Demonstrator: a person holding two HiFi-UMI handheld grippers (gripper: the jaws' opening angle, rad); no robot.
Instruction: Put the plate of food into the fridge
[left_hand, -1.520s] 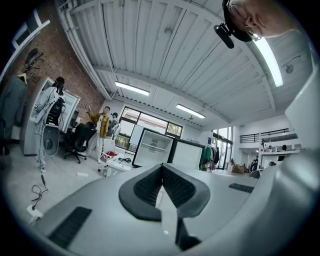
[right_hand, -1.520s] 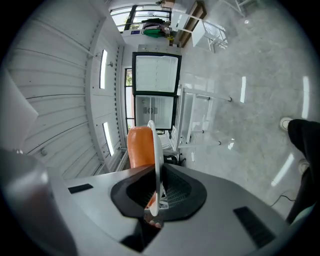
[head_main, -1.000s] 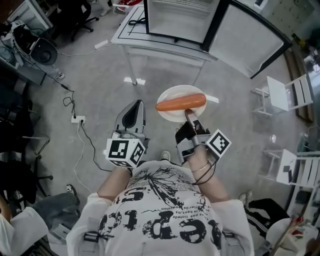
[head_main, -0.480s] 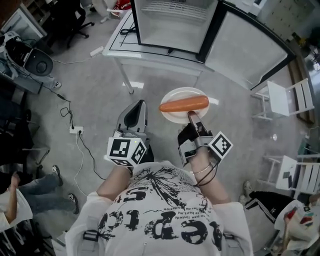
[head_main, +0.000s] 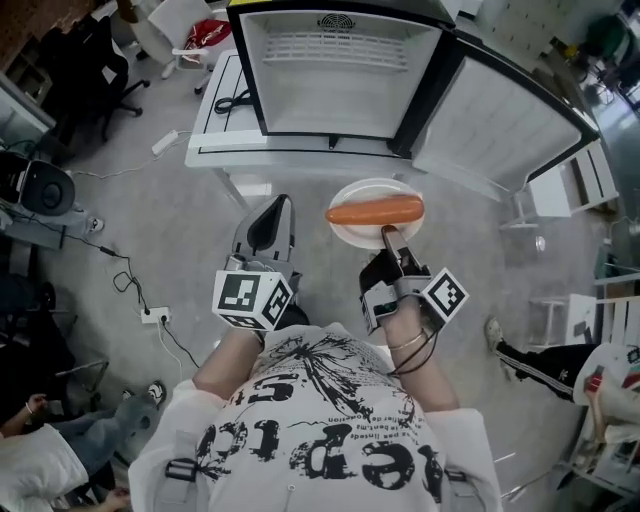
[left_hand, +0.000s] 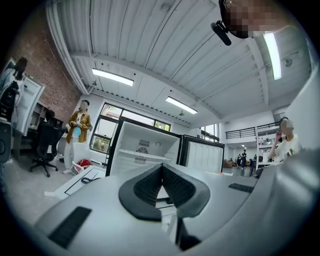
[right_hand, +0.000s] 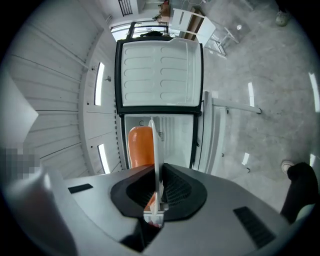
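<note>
A white plate carries one orange sausage and hangs in the air just short of the open fridge. My right gripper is shut on the plate's near rim. In the right gripper view the plate shows edge-on between the pads, with the sausage to its left and the fridge straight behind. My left gripper is shut and holds nothing; in the left gripper view its jaws meet, pointing at the fridge.
The fridge door stands swung out to the right. The fridge sits on a low white table with a cable on it. Office chairs and a power strip lie at the left; another person's leg shows at the right.
The fridge has come nearer and lower in the head view as the person walks towards it. Both grippers and the plate keep their place before the body.
</note>
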